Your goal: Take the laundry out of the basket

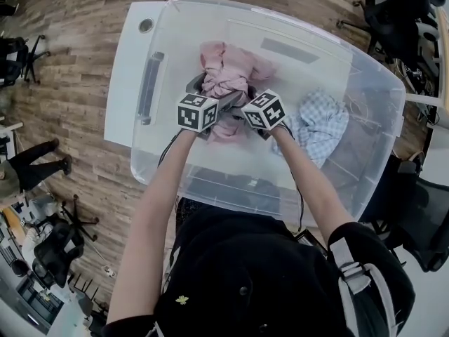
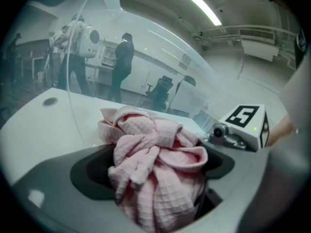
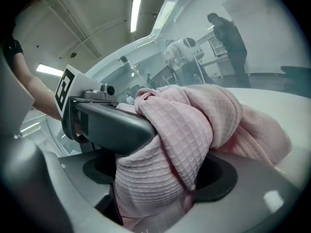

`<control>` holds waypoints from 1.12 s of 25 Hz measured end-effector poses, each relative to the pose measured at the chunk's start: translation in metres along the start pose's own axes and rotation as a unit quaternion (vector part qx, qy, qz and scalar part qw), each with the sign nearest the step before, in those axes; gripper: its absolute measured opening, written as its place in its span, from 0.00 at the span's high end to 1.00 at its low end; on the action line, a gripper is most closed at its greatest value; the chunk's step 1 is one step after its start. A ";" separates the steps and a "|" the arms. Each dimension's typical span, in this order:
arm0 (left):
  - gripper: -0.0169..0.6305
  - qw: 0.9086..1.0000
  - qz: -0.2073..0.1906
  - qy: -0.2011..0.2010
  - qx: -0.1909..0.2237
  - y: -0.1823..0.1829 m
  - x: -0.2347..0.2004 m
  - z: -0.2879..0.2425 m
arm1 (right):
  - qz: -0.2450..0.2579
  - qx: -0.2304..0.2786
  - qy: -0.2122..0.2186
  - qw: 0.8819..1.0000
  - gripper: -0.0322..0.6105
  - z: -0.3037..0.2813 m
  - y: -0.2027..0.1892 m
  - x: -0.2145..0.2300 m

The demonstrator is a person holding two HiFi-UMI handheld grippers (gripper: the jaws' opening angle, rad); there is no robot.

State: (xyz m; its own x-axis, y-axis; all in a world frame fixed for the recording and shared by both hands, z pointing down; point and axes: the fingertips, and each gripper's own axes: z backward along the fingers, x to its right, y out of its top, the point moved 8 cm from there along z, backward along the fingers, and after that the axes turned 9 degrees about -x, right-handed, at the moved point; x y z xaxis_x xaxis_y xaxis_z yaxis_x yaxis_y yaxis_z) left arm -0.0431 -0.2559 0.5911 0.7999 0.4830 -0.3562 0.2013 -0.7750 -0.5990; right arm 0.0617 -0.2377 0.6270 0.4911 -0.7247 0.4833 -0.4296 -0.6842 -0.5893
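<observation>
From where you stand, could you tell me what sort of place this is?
Probably an office-like lab: a swivel chair on wood-plank floor, a white desk, ceiling strip lights.

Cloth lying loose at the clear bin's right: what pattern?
The cloth is blue-and-white checked; the head view shows it best.

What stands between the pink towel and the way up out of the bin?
Nothing visible does. The left tongs and right tongs both grip the pink towel, the bin is open on top, and the blue checked cloth lies at its right.
</observation>
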 end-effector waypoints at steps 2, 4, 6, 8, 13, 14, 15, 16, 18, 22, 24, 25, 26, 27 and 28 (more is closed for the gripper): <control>0.19 1.000 -0.008 0.002 0.011 0.005 0.003 0.003 | 0.006 0.008 -0.009 1.000 0.24 0.004 0.005 -0.001; 0.19 1.000 -0.013 0.003 0.025 0.012 0.006 0.007 | 0.014 0.019 -0.018 1.000 0.24 0.011 0.010 -0.003; 0.19 0.999 -0.022 0.003 0.038 0.020 0.012 0.011 | 0.018 0.034 -0.027 0.999 0.24 0.020 0.017 -0.004; 0.19 0.998 -0.034 0.002 0.053 0.029 0.017 0.018 | 0.023 0.048 -0.036 0.998 0.24 0.029 0.024 -0.007; 0.19 0.994 -0.063 0.007 0.088 0.048 0.031 0.038 | 0.048 0.074 -0.054 0.995 0.24 0.050 0.041 -0.018; 0.19 0.993 -0.069 0.008 0.095 0.052 0.035 0.042 | 0.053 0.080 -0.058 0.994 0.24 0.054 0.044 -0.020; 0.19 0.992 -0.075 0.010 0.101 0.056 0.038 0.046 | 0.058 0.085 -0.061 0.993 0.24 0.059 0.047 -0.023; 0.19 0.991 -0.080 0.012 0.108 0.059 0.041 0.051 | 0.064 0.090 -0.064 0.992 0.24 0.063 0.051 -0.025; 0.20 0.988 -0.090 0.018 0.121 0.067 0.047 0.060 | 0.076 0.097 -0.070 0.990 0.24 0.072 0.058 -0.030; 0.20 0.982 -0.115 0.032 0.149 0.081 0.062 0.079 | 0.100 0.117 -0.083 0.985 0.24 0.091 0.073 -0.042; 0.20 0.978 -0.124 0.036 0.163 0.086 0.070 0.088 | 0.111 0.128 -0.089 0.982 0.24 0.101 0.078 -0.048; 0.20 0.976 -0.128 0.037 0.170 0.089 0.074 0.093 | 0.117 0.132 -0.092 0.980 0.24 0.105 0.080 -0.052; 0.20 0.975 -0.130 0.039 0.176 0.091 0.077 0.098 | 0.124 0.135 -0.094 0.979 0.24 0.110 0.083 -0.055; 0.20 0.973 -0.132 0.042 0.182 0.093 0.080 0.103 | 0.130 0.138 -0.096 0.977 0.24 0.114 0.086 -0.058; 0.20 0.972 -0.136 0.045 0.188 0.096 0.083 0.107 | 0.136 0.142 -0.097 0.976 0.24 0.117 0.089 -0.061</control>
State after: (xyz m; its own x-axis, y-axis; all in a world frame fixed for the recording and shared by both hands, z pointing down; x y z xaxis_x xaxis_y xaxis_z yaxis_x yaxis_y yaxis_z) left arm -0.0180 -0.2464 0.4270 0.7960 0.5980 -0.0936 0.2050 -0.4120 -0.8878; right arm 0.0823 -0.2448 0.4687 0.5341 -0.8286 0.1678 -0.3511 -0.3979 -0.8476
